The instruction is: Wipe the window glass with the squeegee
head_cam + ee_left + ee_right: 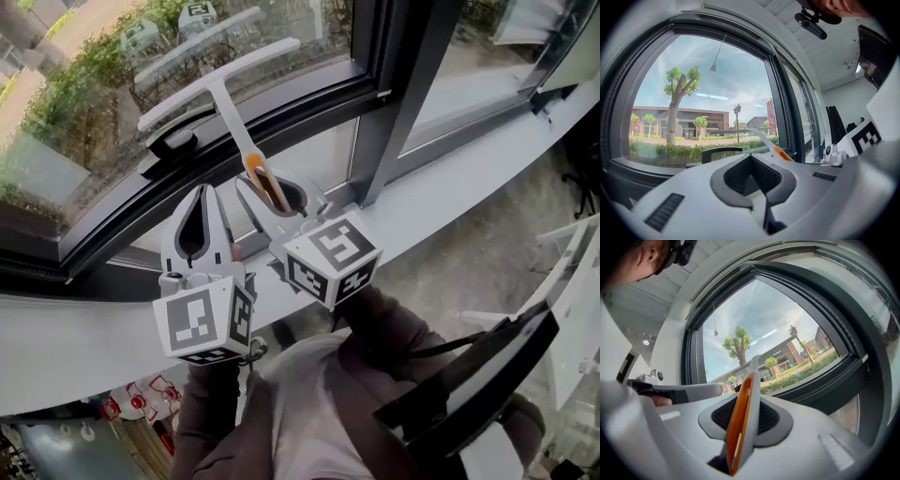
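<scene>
Looks like the wipe stroke itself. Right gripper (pixel 272 190) fingers clamped on the orange-and-white grip of the squeegee (pixel 217 86), mid frame. Blade up at upper left, on or v. close to the window glass (pixel 84 103); can't tell contact for sure. Left gripper (pixel 203 193) just beside, lower left of centre, fingers closed on nothing. Next prob calls for keeping the blade flat w/ even pressure and dragging across, clear of the black window handle (pixel 173 142) right under it.
</scene>
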A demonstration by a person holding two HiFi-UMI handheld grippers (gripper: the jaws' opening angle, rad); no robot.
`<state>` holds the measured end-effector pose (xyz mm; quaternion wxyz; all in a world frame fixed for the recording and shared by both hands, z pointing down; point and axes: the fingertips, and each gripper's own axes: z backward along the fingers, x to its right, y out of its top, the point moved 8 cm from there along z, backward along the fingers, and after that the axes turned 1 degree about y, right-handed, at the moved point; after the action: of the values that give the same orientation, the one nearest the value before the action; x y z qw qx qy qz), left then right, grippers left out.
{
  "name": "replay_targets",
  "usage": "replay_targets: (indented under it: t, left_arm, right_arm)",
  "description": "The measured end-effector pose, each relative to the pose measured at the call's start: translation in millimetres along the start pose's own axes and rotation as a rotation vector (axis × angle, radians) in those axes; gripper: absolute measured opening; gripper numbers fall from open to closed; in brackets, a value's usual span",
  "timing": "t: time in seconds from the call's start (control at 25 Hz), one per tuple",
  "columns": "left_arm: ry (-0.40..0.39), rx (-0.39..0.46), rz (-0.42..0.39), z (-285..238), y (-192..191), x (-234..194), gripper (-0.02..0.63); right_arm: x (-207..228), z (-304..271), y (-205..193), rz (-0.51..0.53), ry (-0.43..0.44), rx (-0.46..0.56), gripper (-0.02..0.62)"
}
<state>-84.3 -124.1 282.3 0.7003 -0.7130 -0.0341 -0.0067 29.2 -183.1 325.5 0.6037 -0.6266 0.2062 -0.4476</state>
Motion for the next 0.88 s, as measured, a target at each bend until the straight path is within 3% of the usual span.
replay_targets:
  t: [0.2,0.4,0.6,0.88]
  left_arm:
    - [0.012,-0.043,0.024,-2,-8,21,0.002]
    - [-0.017,-0.028,0.012,0,-1,26,0.002]
    - [-0.026,-0.010,0.059,5,4,19,0.002]
    - [-0.015,0.007,0.021,-9,10,20,0.002]
  right_arm:
    - [20,21,28,-0.008,0.003,-0.001,0.067]
    - [17,21,77,0.016,0.042,0.082,0.067]
    - [9,17,108,0.062,0.049,0.126,0.067]
    - [24,6,151,0.097,0.086,0.176,0.067]
